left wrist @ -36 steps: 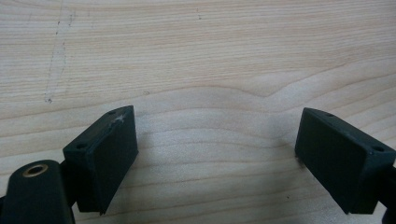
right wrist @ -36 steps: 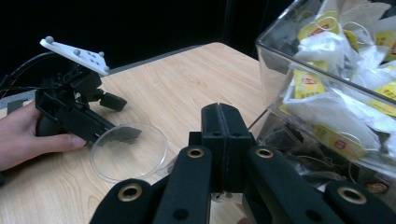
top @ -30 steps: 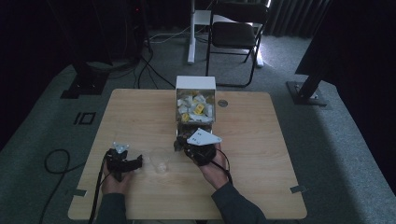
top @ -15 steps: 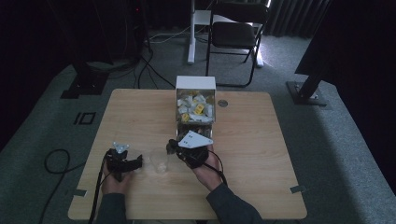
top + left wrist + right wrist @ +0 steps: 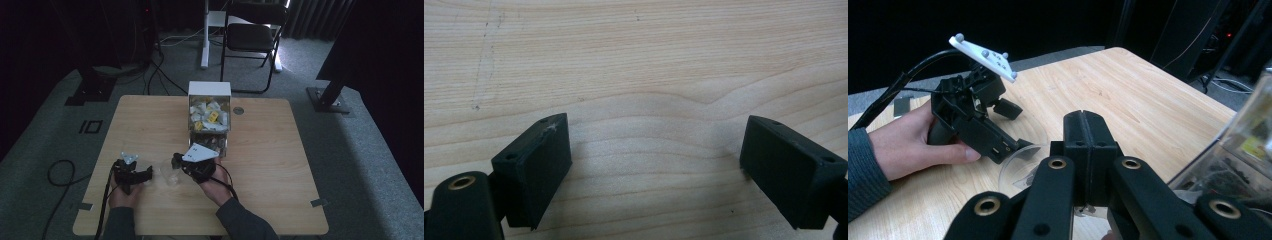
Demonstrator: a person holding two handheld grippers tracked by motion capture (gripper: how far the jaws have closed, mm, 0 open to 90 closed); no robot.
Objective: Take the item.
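A small clear plastic cup [image 5: 170, 175] stands on the wooden table [image 5: 270, 150] between my two grippers. My left gripper [image 5: 147, 175] rests on the table just left of the cup, jaws wide apart over bare wood [image 5: 654, 155]. In the right gripper view the left gripper [image 5: 1010, 127] is held by a hand, one jaw close to the cup [image 5: 1020, 167]. My right gripper [image 5: 176, 161] sits just right of the cup and points at it. Its jaws [image 5: 1083, 120] are pressed together, and I see nothing between them.
A clear box [image 5: 209, 89] with a white top, full of small white and yellow packets, stands at the table's back middle, right behind my right hand; its wall [image 5: 1248, 145] is close on the right. A chair [image 5: 255, 35] stands beyond the table.
My right gripper has moved left, from in front of the box towards the cup. The left gripper has stayed in place.
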